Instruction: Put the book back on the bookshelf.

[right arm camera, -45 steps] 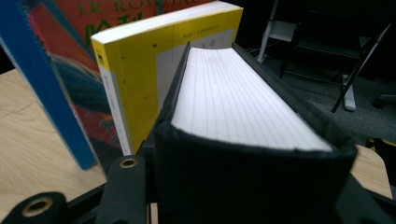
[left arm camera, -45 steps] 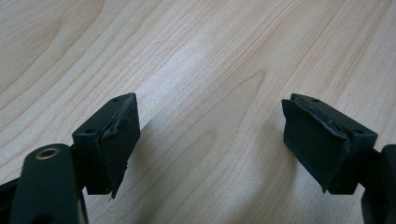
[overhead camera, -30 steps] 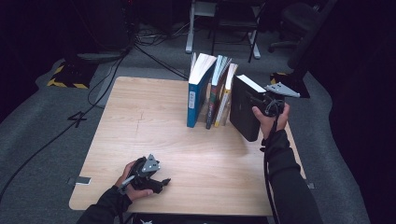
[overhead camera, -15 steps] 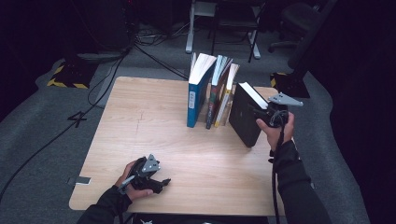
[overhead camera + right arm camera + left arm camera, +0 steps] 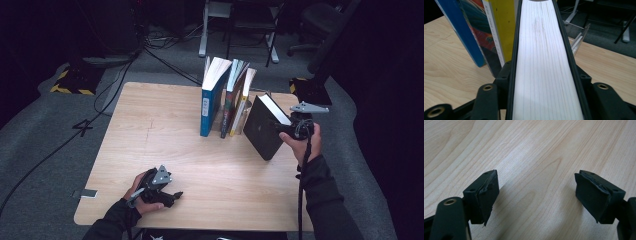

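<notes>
Right claw (image 5: 280,131) clamped on the thick black-covered book (image 5: 264,130), tilted, row of 3 upright books (image 5: 225,97) just left—next, stand it alongside; left claw (image 5: 172,196) agape on the wooden bench (image 5: 165,125).

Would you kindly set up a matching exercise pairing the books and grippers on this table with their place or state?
Things:
1. black book
2. blue book
3. left gripper
4. right gripper

States:
A. open, low over the near table edge
B. standing at the left end of the row
C. tilted, held apart from the row
D. shut on the page edge

Pairs: 1-C, 2-B, 3-A, 4-D
</notes>
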Tool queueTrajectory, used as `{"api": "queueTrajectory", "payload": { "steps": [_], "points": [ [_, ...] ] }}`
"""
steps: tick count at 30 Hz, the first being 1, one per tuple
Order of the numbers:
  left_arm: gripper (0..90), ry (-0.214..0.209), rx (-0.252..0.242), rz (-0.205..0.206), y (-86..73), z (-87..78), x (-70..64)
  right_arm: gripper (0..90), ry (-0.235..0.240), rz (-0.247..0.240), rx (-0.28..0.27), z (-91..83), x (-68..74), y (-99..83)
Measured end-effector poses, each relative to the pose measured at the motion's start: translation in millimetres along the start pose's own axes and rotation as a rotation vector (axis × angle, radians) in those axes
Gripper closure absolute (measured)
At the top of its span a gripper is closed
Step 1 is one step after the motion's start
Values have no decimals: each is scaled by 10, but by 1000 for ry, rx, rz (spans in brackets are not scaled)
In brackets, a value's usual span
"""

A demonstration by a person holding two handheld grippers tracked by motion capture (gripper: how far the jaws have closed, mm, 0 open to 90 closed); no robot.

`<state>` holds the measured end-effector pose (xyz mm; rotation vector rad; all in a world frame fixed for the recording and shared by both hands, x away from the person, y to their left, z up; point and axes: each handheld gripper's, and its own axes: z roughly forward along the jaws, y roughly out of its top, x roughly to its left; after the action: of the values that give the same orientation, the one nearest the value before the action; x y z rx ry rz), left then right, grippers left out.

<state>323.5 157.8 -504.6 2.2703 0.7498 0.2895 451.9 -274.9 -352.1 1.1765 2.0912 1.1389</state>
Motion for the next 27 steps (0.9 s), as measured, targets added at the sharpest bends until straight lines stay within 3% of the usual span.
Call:
{"api": "queueTrajectory", "payload": {
  "steps": [6, 10, 18, 23, 27],
  "points": [
    [194, -1, 1, 0, -1, -1, -1, 483, 10, -13, 23, 70, 9, 62],
    [193, -1, 0, 1, 0, 0, 0, 525, -16, -47, 28, 62, 44, 85],
    [193, -2, -1, -1, 1, 2, -2, 531, -79, -40, 29, 138, 120, 229],
    [193, -3, -3, 0, 0, 2, -7, 531, -123, -22, 13, 186, 169, 395],
    [194, -5, -2, 0, -5, -2, -18, 531, -159, 37, 12, 274, 126, 480]
  ]
}}
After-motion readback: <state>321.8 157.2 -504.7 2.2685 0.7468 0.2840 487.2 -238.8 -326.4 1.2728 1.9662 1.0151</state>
